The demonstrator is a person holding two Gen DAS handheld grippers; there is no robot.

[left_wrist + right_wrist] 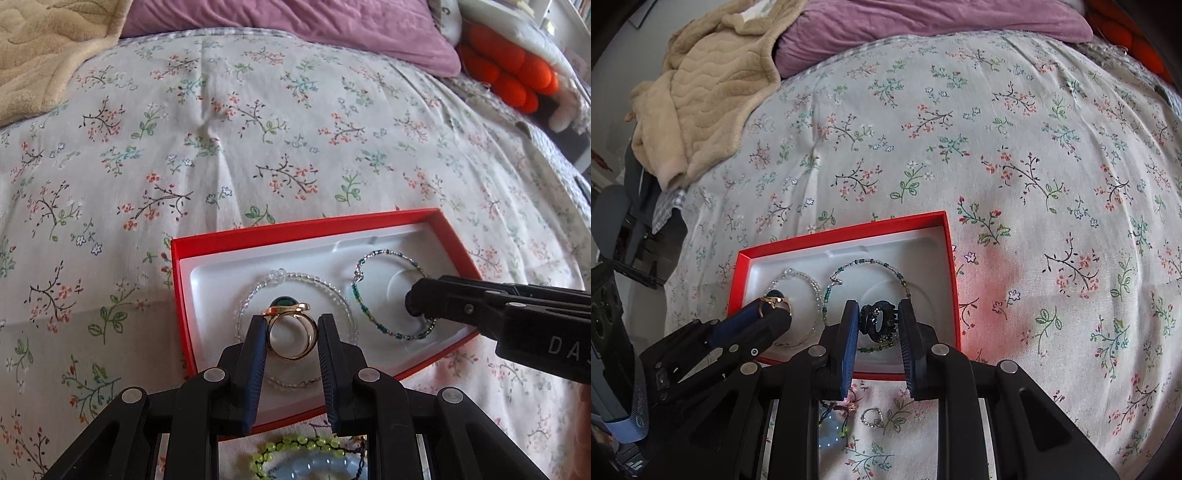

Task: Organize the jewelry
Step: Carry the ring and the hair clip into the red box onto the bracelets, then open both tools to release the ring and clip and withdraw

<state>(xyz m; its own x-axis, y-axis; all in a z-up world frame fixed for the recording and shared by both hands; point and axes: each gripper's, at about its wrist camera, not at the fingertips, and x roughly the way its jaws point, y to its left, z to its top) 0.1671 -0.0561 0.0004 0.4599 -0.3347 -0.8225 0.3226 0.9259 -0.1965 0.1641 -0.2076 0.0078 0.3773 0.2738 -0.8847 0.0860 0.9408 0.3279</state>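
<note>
A gold ring [291,334] is pinched in the left tongs [291,332], low centre of frame; a dark hair claw [878,322] is clamped in the right tongs [879,325]. Both are held over the red box [295,230], where two beaded bracelets [391,293] lie, on the floral bed [221,147].

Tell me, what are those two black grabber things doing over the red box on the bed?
A person is tidying jewelry. The left gripper pinches a gold ring with a green stone, and the right gripper holds a small dark hair claw. Both hover over the red box, where a clear bead bracelet and a green bead bracelet already lie.
</note>
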